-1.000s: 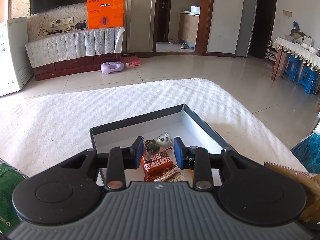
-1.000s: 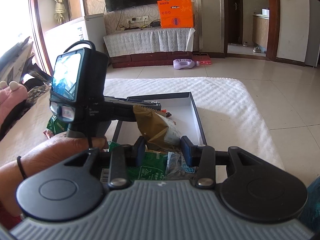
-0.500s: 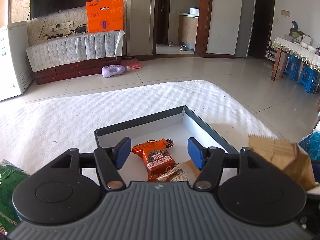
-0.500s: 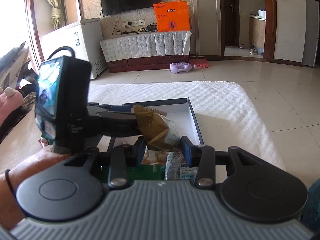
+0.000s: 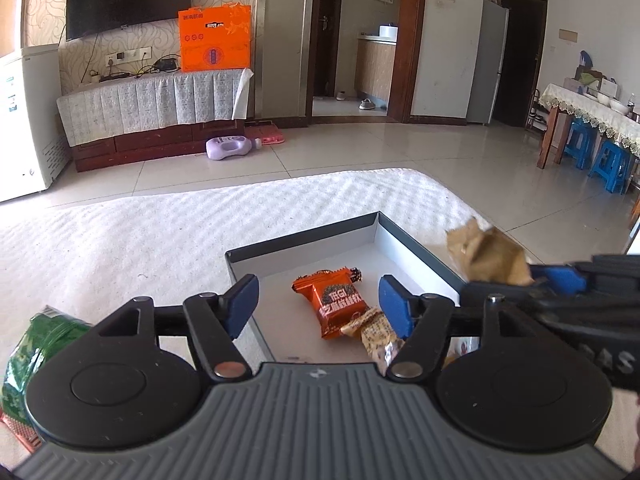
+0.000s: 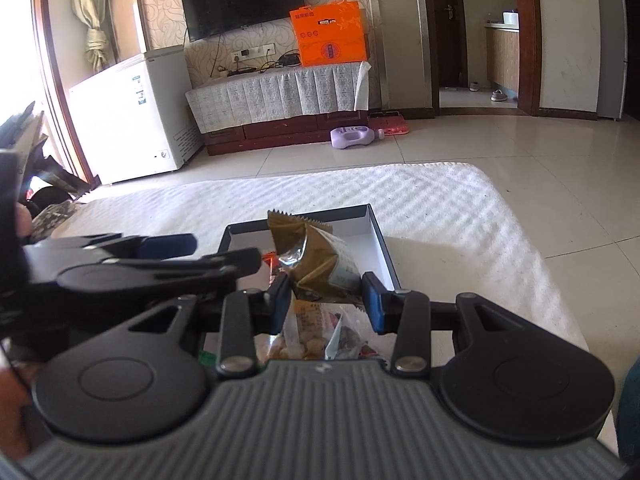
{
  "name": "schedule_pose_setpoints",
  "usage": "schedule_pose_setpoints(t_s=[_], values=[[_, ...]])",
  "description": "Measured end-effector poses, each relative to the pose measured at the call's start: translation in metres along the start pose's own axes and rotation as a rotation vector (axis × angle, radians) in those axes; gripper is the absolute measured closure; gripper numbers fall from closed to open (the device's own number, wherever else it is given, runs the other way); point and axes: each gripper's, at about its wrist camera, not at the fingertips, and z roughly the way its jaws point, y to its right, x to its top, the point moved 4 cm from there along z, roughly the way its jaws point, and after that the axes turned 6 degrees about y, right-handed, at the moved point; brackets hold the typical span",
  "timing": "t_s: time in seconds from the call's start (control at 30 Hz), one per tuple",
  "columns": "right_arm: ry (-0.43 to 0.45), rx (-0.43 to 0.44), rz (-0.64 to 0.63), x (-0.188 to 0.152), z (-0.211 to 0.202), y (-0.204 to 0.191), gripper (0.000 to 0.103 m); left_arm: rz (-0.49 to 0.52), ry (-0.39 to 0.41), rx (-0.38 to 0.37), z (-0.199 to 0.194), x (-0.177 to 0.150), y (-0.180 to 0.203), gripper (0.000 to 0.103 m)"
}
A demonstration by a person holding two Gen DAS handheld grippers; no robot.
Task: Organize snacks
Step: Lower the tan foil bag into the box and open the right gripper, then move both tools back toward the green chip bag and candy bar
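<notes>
A shallow grey box point(image 5: 304, 240) with a white floor lies on the white cloth. In it lie an orange snack packet point(image 5: 340, 304) and a tan one point(image 5: 376, 332). My left gripper point(image 5: 318, 300) hovers low over the box's near end. Its jaws are opening and touch nothing. My right gripper point(image 6: 326, 300) is shut on a brown snack packet point(image 6: 316, 256), held upright over the near end of the box point(image 6: 376, 236). In the left wrist view that brown packet point(image 5: 486, 256) shows at the right rim. The left gripper point(image 6: 218, 252) reaches in from the left.
A green packet point(image 5: 36, 344) lies on the cloth left of the box. Several loose snacks point(image 6: 316, 332) are piled under my right gripper. The cloth's far edge point(image 6: 460, 168) drops to a tiled floor with a purple bottle point(image 6: 354, 136). A hand point(image 6: 12, 408) shows at lower left.
The left gripper opened and let go of the orange packet, which now lies in the box, and drew back. The right gripper carried the brown packet in over the box.
</notes>
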Motion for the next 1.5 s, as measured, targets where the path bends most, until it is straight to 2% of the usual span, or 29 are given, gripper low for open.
schedule_pose_setpoints(t_s=[0.07,0.17,0.37,0.8,1.0,1.1,1.2,1.43,1.5], values=[[0.004,-0.012,-0.006,0.003,0.007,0.000,0.061,0.001,-0.003,0.011,-0.008,-0.003,-0.003,0.031],[0.007,-0.032,-0.009,0.009,0.019,0.003,0.061,-0.015,-0.009,-0.015,-0.017,-0.007,-0.008,0.031],[-0.053,-0.061,-0.041,0.009,0.051,0.000,0.061,0.023,0.002,-0.028,-0.033,-0.011,-0.014,0.028],[-0.108,-0.093,-0.056,0.005,0.088,-0.010,0.061,0.018,-0.002,-0.022,-0.036,-0.010,-0.024,0.026],[-0.120,-0.093,-0.077,0.002,0.090,-0.015,0.060,0.020,-0.002,-0.016,-0.037,-0.010,-0.024,0.024],[-0.118,-0.094,-0.096,0.001,0.088,-0.018,0.051,0.025,0.002,-0.012,-0.037,-0.010,-0.023,0.022],[-0.112,-0.098,-0.106,0.001,0.083,-0.019,0.050,0.030,0.002,-0.009,-0.037,-0.009,-0.024,0.021],[-0.039,-0.095,-0.101,0.007,0.049,-0.026,0.049,0.045,0.012,0.012,-0.041,-0.008,-0.025,0.019],[-0.021,-0.084,-0.086,0.008,0.039,-0.029,0.049,0.042,0.016,0.018,-0.044,-0.008,-0.028,0.014]])
